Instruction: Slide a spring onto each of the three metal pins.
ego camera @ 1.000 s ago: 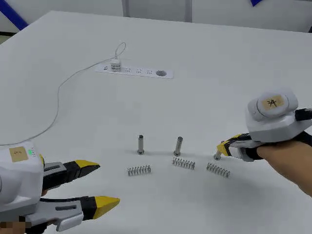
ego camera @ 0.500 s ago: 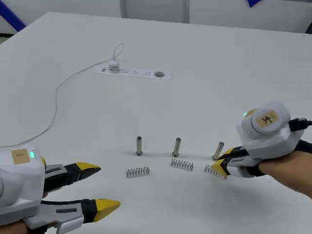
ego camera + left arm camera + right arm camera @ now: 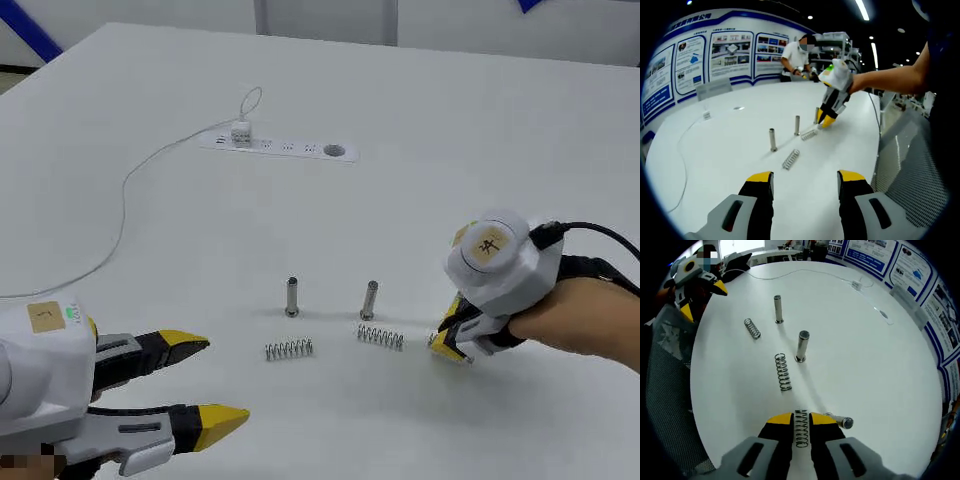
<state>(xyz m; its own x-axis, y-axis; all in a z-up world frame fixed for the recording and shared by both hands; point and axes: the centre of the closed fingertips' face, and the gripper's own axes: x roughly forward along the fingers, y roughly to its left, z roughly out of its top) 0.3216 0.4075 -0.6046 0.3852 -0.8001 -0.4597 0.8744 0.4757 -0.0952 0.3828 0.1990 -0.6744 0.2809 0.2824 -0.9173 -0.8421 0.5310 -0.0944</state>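
Note:
Two metal pins stand upright on the white table. In front of them lie two loose springs. My right gripper is down at the table on the right, shut on the third spring, which still lies flat. The third pin stands just beside its right jaw. My left gripper hovers open and holding nothing at the near left. In the left gripper view, the pins and springs lie ahead of my left gripper, with the right gripper beyond.
A white power strip with a plug and a long cable lies at the far left of the table. A person stands beyond the table's far side. The table's near edge runs close by.
My right gripper has dropped from beside the right pin down onto the right spring and closed around it. The left gripper has stayed put.

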